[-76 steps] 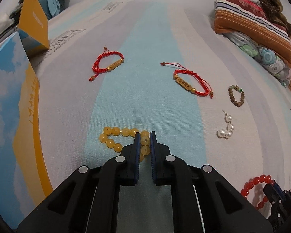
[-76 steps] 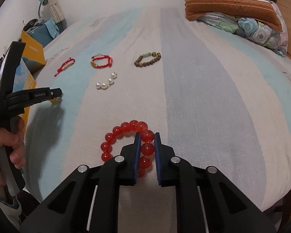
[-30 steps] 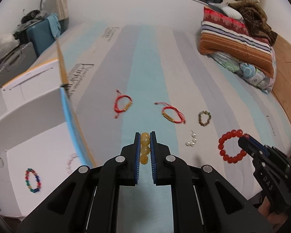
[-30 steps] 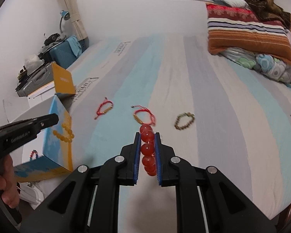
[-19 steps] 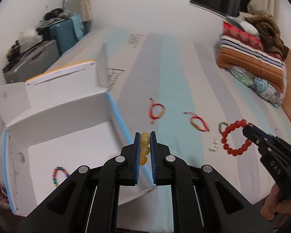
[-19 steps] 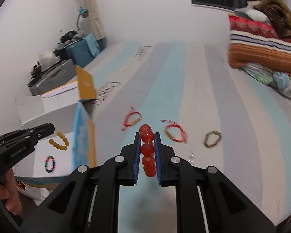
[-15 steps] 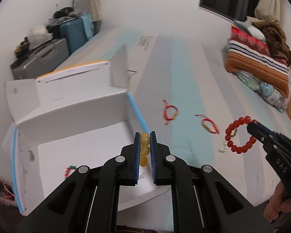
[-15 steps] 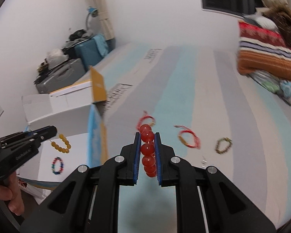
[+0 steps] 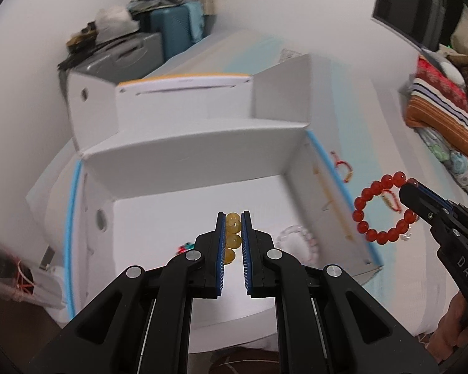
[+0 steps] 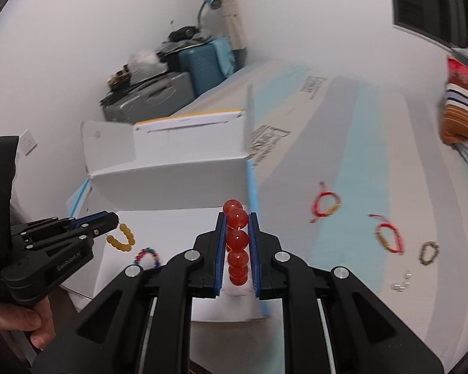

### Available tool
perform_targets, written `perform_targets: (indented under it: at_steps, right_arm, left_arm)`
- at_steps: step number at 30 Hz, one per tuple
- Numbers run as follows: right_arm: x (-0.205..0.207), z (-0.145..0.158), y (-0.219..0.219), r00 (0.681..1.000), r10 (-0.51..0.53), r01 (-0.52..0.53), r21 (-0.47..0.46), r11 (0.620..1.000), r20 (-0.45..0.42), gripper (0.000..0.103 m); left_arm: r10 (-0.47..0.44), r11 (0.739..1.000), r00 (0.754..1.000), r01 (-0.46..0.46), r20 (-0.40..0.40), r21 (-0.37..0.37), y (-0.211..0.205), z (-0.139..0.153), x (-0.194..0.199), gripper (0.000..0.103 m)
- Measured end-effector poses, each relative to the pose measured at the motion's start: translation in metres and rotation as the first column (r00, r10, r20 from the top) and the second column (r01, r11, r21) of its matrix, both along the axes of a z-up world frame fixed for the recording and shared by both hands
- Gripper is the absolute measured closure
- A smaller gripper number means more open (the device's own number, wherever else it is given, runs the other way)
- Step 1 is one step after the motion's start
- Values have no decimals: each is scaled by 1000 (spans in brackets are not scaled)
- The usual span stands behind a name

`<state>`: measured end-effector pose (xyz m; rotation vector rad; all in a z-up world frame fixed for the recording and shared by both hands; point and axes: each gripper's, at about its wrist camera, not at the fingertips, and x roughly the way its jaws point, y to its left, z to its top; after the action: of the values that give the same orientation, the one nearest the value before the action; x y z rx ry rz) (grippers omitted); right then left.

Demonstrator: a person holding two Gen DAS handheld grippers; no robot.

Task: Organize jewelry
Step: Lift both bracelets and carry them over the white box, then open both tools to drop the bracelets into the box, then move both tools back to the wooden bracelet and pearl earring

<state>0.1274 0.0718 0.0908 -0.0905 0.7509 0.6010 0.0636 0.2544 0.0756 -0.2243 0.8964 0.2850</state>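
With the left gripper clamped on the amber beads over the box, release low inside; the right gripper, pinching red beads, seems nearer the rim.

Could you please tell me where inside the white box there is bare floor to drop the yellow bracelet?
The box floor is bare just ahead of the left gripper, toward the far wall. Nearer, the multicoloured bracelet and clear bead bracelet crowd it.
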Motion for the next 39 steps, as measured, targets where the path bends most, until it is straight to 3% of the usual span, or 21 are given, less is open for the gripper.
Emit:
perform_targets:
  at_steps: [8, 15, 24, 26, 27, 29, 31, 35, 39]
  right_arm:
    - [-1, -43, 56, 995, 69, -74, -67, 995, -73, 90]
    - [9, -88, 75, 989, 42, -63, -142, 988, -143, 90]
    - [8, -103, 80, 988, 61, -83, -164, 983, -139, 86]
    - [4, -96, 79, 992, 74, -89, -148, 985, -107, 54]
    - [2, -92, 77, 993, 76, -87, -137, 987, -87, 48]
    - [-2, -84, 74, 996, 70, -76, -129, 989, -50, 33]
    - [-3, -74, 69, 998, 63, -65, -121, 991, -23, 21]
    - [-1, -55, 49, 999, 26, -24, -103, 994, 23, 8]
    - [2, -41, 30, 999, 9, -5, -98, 995, 44, 8]
  left_arm:
    - [48, 999, 996, -50, -70, -21, 35, -35, -12, 94]
    - [56, 998, 987, -61, -148, -35, 46, -70, -7, 94]
    - [63, 996, 982, -72, -178, -45, 53, -85, -6, 93]
    - [71, 996, 982, -80, -173, -46, 52, -83, -8, 83]
    - [75, 996, 984, -83, -165, -42, 53, -81, -8, 77]
    - [93, 995, 986, -97, -140, -23, 53, -75, -13, 52]
    - [102, 995, 989, -103, -104, -4, 52, -66, -19, 40]
    - [101, 995, 994, -101, -44, 9, 47, -47, -24, 21]
    - [75, 997, 997, -75, -8, 31, 34, -34, -22, 12]
